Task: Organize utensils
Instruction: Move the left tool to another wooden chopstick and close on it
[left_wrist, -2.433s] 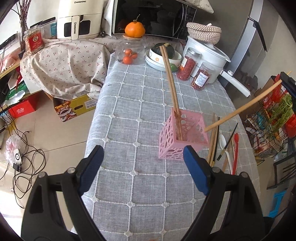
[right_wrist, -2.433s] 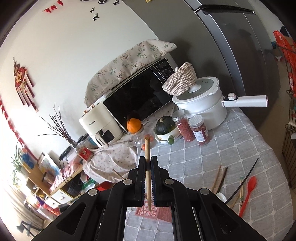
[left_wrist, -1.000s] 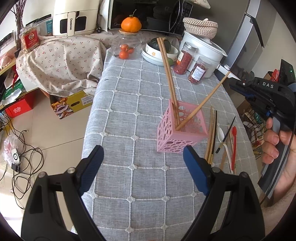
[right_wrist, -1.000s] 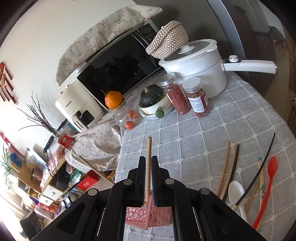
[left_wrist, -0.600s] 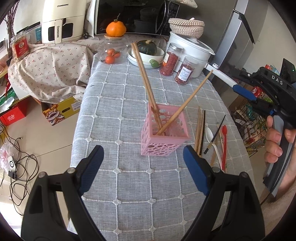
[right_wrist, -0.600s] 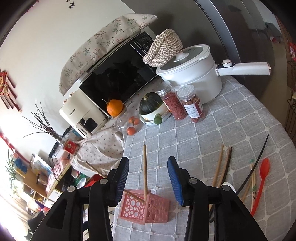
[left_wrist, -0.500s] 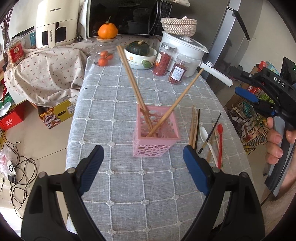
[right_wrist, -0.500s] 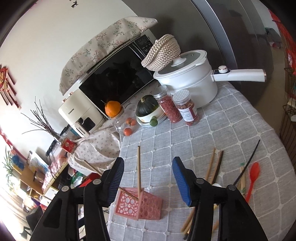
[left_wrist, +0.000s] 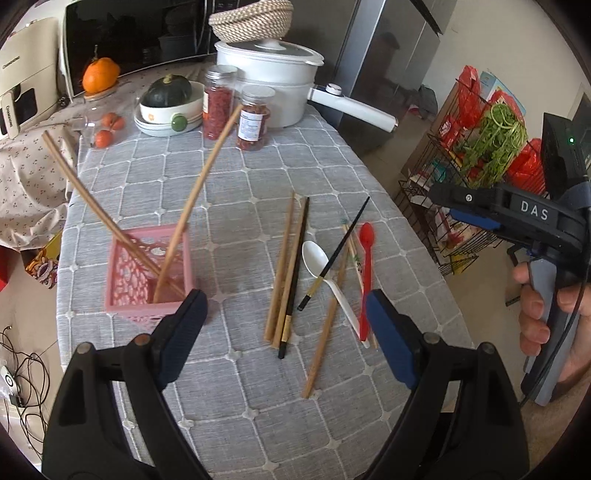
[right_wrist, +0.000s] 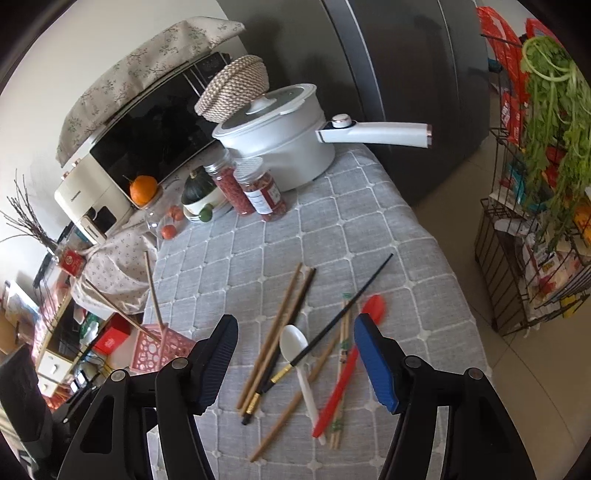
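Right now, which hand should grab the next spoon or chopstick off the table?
Probably the right gripper: it hangs open over the loose utensils, the white spoon between its fingers. The left gripper is open nearby too.

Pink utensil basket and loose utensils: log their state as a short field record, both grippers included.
holder: pink utensil basket, upright on the grey checked tablecloth
in holder: two wooden chopsticks, leaning apart
loose on cloth: wooden chopsticks, black chopstick, white spoon, red spoon
left gripper: open, holding nothing
right gripper: jaws have just been opening, nothing between them, above the loose utensils
behind: white pot, two jars
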